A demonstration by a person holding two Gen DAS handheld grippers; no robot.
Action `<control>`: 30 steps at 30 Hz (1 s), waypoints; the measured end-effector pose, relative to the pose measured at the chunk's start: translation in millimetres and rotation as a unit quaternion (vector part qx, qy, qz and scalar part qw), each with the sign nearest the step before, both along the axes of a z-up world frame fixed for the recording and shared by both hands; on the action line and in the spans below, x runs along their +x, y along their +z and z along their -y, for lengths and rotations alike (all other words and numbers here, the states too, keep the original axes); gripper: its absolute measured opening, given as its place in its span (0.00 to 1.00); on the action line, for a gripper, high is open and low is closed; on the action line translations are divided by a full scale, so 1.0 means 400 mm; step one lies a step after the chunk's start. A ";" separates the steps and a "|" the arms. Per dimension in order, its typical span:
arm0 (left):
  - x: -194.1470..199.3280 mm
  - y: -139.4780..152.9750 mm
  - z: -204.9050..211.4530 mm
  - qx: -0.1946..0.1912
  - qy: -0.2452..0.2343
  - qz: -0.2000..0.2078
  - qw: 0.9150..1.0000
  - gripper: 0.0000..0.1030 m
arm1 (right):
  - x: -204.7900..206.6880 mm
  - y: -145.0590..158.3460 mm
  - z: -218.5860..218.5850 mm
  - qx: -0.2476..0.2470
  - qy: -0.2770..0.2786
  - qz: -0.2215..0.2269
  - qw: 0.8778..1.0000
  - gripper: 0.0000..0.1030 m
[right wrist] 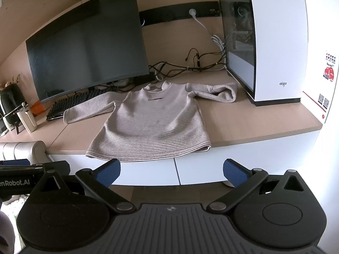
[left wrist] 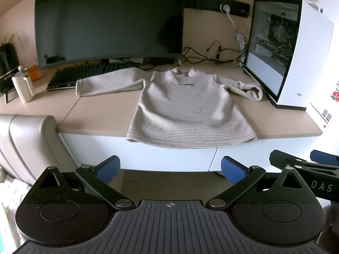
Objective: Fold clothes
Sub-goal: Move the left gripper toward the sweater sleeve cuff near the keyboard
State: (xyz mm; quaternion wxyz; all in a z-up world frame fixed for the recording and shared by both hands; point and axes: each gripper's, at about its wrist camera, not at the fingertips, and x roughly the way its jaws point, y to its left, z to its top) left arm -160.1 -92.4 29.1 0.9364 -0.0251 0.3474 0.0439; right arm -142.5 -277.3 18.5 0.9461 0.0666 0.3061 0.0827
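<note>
A beige striped long-sleeved sweater (left wrist: 186, 108) (right wrist: 152, 124) lies flat, front up, on the wooden desk (left wrist: 101, 114) (right wrist: 254, 120). Its hem hangs slightly over the front edge. One sleeve stretches out to the left toward the keyboard; the other is bunched by the computer case. My left gripper (left wrist: 170, 170) hovers open below the desk edge, well short of the hem, with nothing between its blue pads. My right gripper (right wrist: 171, 172) is also open and empty, at about the same distance; part of it shows in the left wrist view (left wrist: 305, 164).
A dark monitor (left wrist: 108, 23) (right wrist: 86, 57) and black keyboard (left wrist: 84, 76) (right wrist: 74, 103) stand behind the sweater's left sleeve. A white computer case (left wrist: 296, 53) (right wrist: 275, 42) sits at the right with cables (left wrist: 211, 55) behind. A padded chair back (left wrist: 27, 144) is at the left.
</note>
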 end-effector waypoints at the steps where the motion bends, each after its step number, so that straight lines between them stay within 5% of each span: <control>1: 0.000 0.000 0.000 0.000 0.000 0.000 1.000 1.00 | 0.000 0.000 0.000 0.000 0.000 0.000 1.000 1.00; 30: 0.034 -0.011 0.010 -0.003 -0.002 -0.018 1.000 1.00 | 0.032 -0.015 0.016 0.009 -0.006 -0.014 1.000 1.00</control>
